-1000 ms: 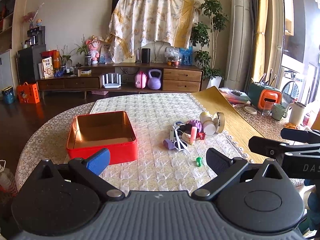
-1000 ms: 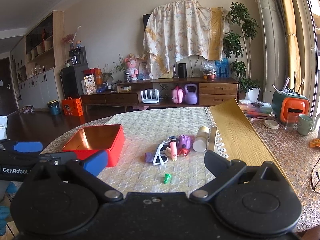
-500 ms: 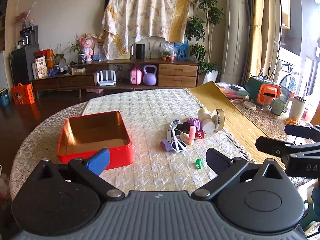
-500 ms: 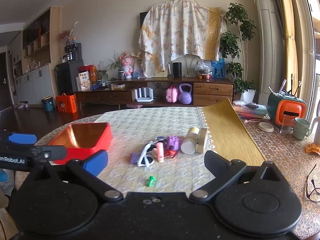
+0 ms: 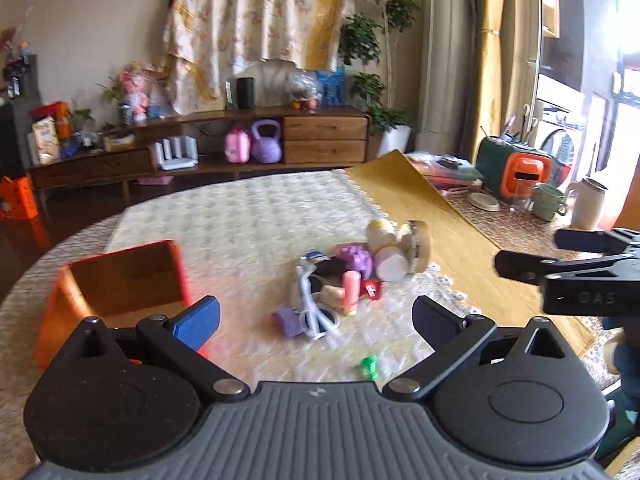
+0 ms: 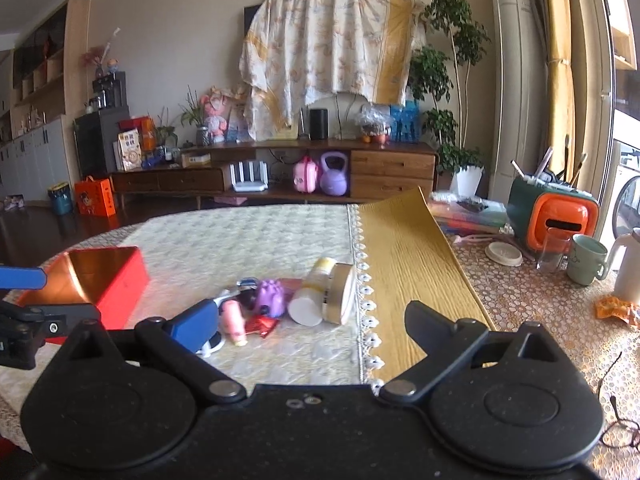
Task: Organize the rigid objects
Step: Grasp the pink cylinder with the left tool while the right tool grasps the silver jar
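Observation:
An empty red tin box point(image 5: 116, 280) sits at the table's left; it also shows in the right wrist view point(image 6: 100, 276). A pile of small objects lies mid-table: a purple toy point(image 5: 356, 258), a pink tube point(image 5: 351, 292), white glasses point(image 5: 314, 316), a white bottle point(image 5: 390, 262), a round tin point(image 5: 420, 246) and a small green piece point(image 5: 370, 366). My left gripper point(image 5: 316, 318) is open and empty, just short of the pile. My right gripper point(image 6: 312, 320) is open and empty, near the bottle point(image 6: 310, 298) and round tin point(image 6: 340, 294).
A yellow mat point(image 6: 404, 248) lies right of the quilted cloth point(image 5: 248, 216). An orange and green holder point(image 6: 554, 210), a mug point(image 6: 586, 258), a white jug point(image 6: 628, 266) and spectacles point(image 6: 618, 430) stand at the table's right. A wooden sideboard point(image 6: 280, 176) is behind.
Both grippers have moved forward and to the right toward the pile. The red box has slid to the left in both views. Both stay open.

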Demonstrator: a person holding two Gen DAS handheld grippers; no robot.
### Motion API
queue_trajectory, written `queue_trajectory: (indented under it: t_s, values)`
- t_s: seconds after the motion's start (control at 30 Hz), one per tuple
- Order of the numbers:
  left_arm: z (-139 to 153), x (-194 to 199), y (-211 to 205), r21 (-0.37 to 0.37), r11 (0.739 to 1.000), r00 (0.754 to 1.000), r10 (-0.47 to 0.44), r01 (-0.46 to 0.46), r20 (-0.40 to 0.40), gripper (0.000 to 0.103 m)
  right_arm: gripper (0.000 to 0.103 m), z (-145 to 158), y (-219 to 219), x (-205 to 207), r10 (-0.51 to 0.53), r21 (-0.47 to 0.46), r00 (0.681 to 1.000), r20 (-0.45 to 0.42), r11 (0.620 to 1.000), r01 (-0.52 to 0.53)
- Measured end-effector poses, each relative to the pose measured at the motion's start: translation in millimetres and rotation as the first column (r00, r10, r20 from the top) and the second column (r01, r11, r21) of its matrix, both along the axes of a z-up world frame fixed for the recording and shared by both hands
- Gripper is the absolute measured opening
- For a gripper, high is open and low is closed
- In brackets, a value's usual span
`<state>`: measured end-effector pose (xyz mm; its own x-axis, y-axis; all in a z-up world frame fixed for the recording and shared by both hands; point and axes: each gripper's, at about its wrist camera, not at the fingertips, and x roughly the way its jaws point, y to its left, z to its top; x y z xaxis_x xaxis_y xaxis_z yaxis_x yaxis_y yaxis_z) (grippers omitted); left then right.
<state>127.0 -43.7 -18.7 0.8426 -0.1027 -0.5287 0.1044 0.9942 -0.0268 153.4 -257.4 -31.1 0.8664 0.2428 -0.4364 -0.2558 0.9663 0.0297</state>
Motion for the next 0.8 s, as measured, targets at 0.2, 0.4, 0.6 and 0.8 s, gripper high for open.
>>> queue_trajectory:
  t_s: [0.2, 0.4, 0.6, 0.8]
  values:
    - [-16.8, 39.1, -12.5, 0.013, 1.000, 1.000, 0.002, -0.002, -0.016, 0.103, 0.095, -5.8, 1.7, 39.1, 0.004, -0.043, 1.000, -0.008, 0.999, -0.004]
    - [-35.9, 70.7, -25.6, 0.049, 0.999, 1.000, -0.019, 0.019, -0.015, 0.103, 0.089, -16.0, 14.1, 73.9, 0.004, -0.101, 1.000, -0.025, 0.995, -0.006]
    - [-58.3, 96.5, -35.8, 0.080, 0.996, 0.999, -0.023, 0.025, -0.034, 0.103, 0.079, -28.7, 23.0, 105.6, -0.007, -0.132, 0.997, -0.072, 0.991, -0.003]
    - [-77.1, 116.1, -43.1, 0.089, 0.996, 0.998, -0.025, 0.031, -0.064, 0.099, 0.069, -39.9, 25.7, 131.2, -0.026, -0.121, 0.991, -0.131, 0.993, 0.010]
